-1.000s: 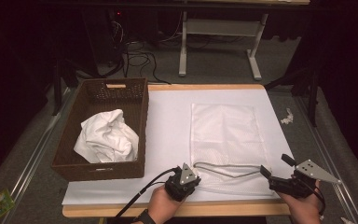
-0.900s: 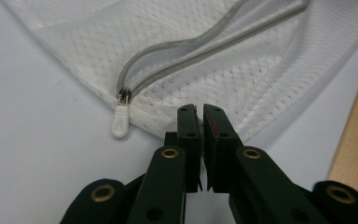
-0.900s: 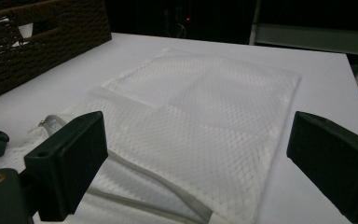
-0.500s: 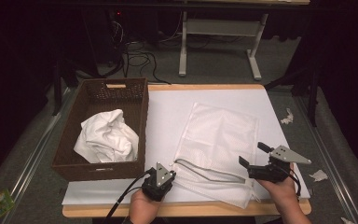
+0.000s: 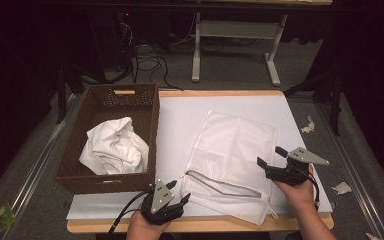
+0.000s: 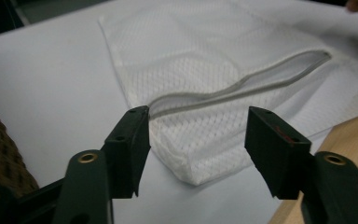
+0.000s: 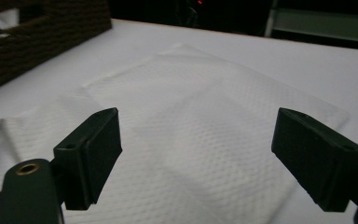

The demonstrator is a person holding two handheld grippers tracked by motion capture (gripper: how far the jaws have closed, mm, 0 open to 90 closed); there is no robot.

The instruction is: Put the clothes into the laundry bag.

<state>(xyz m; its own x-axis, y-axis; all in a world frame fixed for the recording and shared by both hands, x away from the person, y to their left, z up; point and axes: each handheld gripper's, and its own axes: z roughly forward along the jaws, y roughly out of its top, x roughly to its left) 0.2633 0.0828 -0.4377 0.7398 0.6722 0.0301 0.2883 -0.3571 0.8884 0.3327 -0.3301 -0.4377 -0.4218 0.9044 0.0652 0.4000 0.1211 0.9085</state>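
White sheet covers tabletop, wood edge showing at near side. Tbl runs from basket on left to bare strip on right.

Brown wicker basket sits on left part of tbl, long side running away from person. Crumpled white cloth lies inside it, toward near end.

White mesh bag lies flat on sheet, centre-right, turned at an angle, far corner pointing away, near edge close to tbl front. Well apart from basket wall, not touching. Grey zip opening runs along its near part, gaping in a shallow curve. In left gripper view the zip shows as a pale band w/ mesh both sides.

R gripper held over bag's right edge, near corner; grey plate on top. Jaws stand wide; they have just been closing a little. In right gripper view mesh lies below and between jaws, pads not on it. Holds nothing.

L gripper at bag's near-left corner, close to tbl front edge. Jaws have just been opening; now abt half apart. In left gripper view the bag corner sits in the gap btw jaws, resting on sheet, pads clear of it either side. No grip.

Paper scraps on floor right of tbl.
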